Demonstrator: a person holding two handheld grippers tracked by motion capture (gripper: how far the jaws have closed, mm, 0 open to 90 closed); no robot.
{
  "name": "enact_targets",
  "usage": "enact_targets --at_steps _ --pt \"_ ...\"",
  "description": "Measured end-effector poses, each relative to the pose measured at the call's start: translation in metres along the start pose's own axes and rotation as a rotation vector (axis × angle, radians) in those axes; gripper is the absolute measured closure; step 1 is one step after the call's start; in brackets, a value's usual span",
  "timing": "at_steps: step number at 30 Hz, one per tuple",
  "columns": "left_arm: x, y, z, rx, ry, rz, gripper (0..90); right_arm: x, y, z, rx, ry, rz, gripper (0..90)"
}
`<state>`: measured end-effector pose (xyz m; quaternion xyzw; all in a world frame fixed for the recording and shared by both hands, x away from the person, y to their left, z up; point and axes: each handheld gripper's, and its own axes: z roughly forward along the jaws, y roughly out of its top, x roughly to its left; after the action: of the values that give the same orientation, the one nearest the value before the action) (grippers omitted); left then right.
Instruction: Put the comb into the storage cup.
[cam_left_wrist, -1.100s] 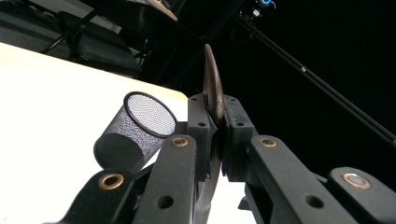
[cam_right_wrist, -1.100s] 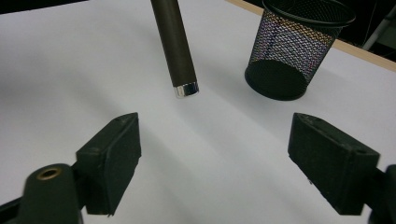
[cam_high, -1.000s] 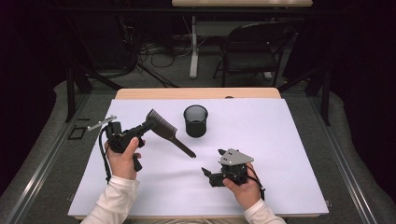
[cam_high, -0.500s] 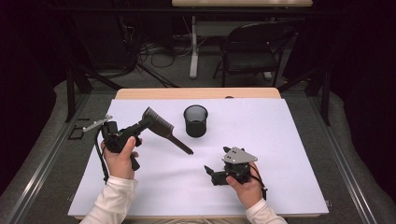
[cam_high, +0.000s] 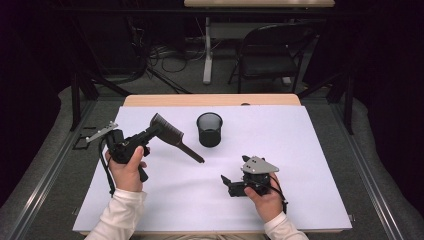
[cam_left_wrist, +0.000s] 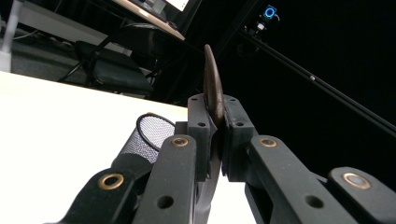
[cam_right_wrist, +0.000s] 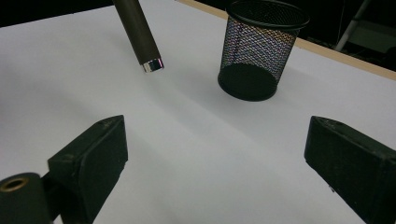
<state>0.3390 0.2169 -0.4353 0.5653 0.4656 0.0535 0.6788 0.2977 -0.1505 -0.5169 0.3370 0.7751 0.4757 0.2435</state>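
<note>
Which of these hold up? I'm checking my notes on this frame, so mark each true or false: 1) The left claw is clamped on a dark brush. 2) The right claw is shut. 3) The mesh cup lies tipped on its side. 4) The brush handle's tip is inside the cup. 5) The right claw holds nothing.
1) True: the left claw is shut on the brush.
2) False: the right claw stands wide open, its jaws having just been opening.
3) False: the mesh cup stands upright on the white table.
4) False: the tip hangs outside the cup, beside it.
5) True: nothing lies between its jaws.
</note>
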Motion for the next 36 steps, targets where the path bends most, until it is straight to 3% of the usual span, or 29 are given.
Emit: enact_targets --at_steps 20,36 --pt "-0.01 0.009 0.009 0.004 0.014 0.03 84.5 -0.006 -0.001 -0.001 0.001 -0.024 0.008 6.0" --pt "-0.026 0.029 0.028 0.045 0.042 0.097 84.5 -0.008 -0.001 0.0 0.001 -0.025 0.01 6.3"
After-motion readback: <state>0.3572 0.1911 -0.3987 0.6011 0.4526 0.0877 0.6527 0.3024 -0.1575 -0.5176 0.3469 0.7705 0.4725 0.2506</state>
